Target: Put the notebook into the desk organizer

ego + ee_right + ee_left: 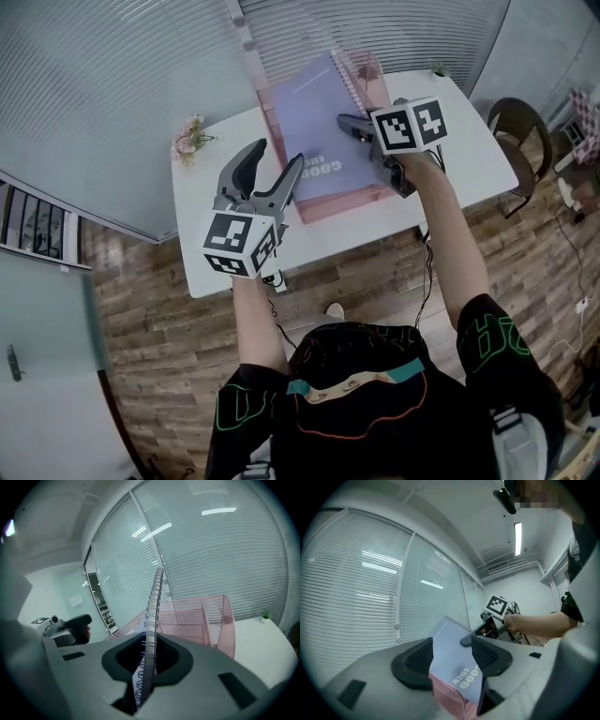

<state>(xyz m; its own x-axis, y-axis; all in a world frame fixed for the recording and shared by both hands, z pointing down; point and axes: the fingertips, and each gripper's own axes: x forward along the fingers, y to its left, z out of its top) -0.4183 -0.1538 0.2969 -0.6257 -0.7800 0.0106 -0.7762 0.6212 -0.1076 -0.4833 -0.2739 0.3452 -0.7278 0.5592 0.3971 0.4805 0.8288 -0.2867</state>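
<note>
The right gripper (149, 656) is clenched on the notebook (314, 112); its two jaws meet on the spiral binding (154, 602), which runs up from between them and rises well above the tips. Just beyond these jaws, on their right side, stands the pink mesh desk organizer (206, 618); the notebook leans with its lower part inside it, its purple cover facing up and its upper part sticking out over the rim.

The left gripper (452, 653) is released; its jaws stand wide apart, and the dark pads (417, 660) press on nothing. Between these jaws, and a little ahead of them, one sees the lower corner of the notebook, with the white letters of its cover, and under it the pink mesh; whether a jaw tip touches the cover I cannot tell. Beyond the left jaws the right gripper is at the far edge of the notebook.

The organizer stands on a white table (473, 150).
</note>
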